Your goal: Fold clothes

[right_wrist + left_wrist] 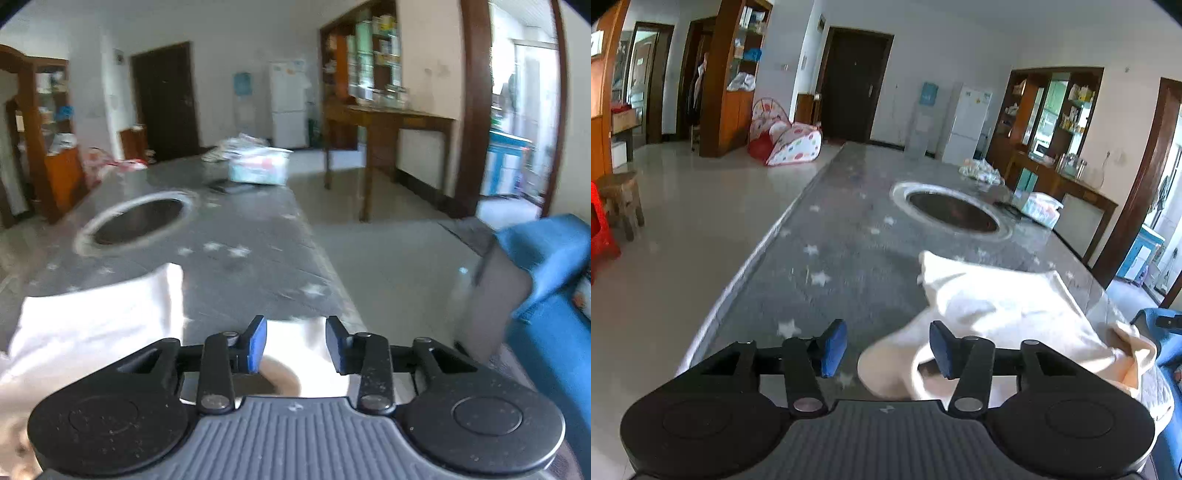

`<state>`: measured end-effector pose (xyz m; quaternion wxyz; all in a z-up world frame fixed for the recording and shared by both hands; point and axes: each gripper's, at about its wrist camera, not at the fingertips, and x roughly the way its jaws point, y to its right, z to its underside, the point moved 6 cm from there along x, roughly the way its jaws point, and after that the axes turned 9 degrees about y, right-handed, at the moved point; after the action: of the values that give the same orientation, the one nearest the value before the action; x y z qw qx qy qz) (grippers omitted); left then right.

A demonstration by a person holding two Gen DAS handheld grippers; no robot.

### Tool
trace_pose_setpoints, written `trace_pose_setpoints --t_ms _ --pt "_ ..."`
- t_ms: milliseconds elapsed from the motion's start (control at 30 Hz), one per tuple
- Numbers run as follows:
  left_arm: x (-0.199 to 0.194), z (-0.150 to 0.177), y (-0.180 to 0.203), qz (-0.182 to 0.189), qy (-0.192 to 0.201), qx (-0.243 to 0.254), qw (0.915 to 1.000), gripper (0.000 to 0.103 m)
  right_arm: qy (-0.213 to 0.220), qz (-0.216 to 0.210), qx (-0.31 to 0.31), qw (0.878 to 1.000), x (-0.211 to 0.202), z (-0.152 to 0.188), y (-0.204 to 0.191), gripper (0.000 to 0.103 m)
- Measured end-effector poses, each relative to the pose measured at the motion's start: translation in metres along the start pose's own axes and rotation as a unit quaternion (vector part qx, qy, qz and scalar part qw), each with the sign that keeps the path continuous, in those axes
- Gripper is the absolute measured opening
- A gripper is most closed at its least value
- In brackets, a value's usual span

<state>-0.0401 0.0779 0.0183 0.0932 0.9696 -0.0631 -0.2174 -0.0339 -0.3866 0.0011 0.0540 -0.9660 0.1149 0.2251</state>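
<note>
A cream-white garment [997,314] lies crumpled on the near end of a long grey table with white stars [849,229]. My left gripper [888,349] is open, hovering over the garment's near left edge; its right blue pad [942,349] is over the cloth. In the right wrist view the garment [96,325] spreads to the left and under my right gripper [295,345], which is open with cloth showing between its pads. Neither gripper holds anything.
A round dark recess [951,212] with a pale ring is set in the table's middle. Packages [258,166] and bags [982,171] sit at the far end. A blue sofa [546,295] stands right of the table. A wooden side table [388,125] stands by the wall.
</note>
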Motion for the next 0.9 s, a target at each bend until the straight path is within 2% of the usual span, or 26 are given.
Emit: trace_pose_setpoints --t_ms 100,200,367,500,567,733,900 --pt "0.008 -0.008 0.008 0.009 0.005 0.007 0.9999 0.054 0.007 -0.044 -0.01 0.999 0.002 -0.005 -0.025 0.037" --pt "0.022 -0.012 0.021 0.022 0.004 0.024 0.9995 0.056 0.002 -0.094 -0.045 0.994 0.005 -0.002 -0.054 0.04" --pt "0.056 -0.008 0.04 0.04 -0.016 0.047 0.998 0.057 -0.027 -0.141 -0.076 0.987 0.016 0.01 -0.087 0.045" --pt "0.08 0.005 0.045 0.04 -0.038 0.057 0.9969 0.055 -0.051 -0.143 -0.082 0.985 0.027 0.025 -0.094 0.045" --pt "0.087 0.012 0.043 0.04 -0.049 0.057 0.9964 0.036 -0.061 -0.137 -0.076 0.986 0.034 0.032 -0.09 0.045" --pt "0.098 0.024 0.035 0.035 -0.067 0.062 0.9952 0.015 -0.08 -0.109 -0.064 0.989 0.038 0.046 -0.071 0.046" --pt "0.099 0.025 0.031 0.042 -0.078 0.053 0.9946 0.015 -0.084 -0.092 -0.048 0.991 0.035 0.051 -0.055 0.049"
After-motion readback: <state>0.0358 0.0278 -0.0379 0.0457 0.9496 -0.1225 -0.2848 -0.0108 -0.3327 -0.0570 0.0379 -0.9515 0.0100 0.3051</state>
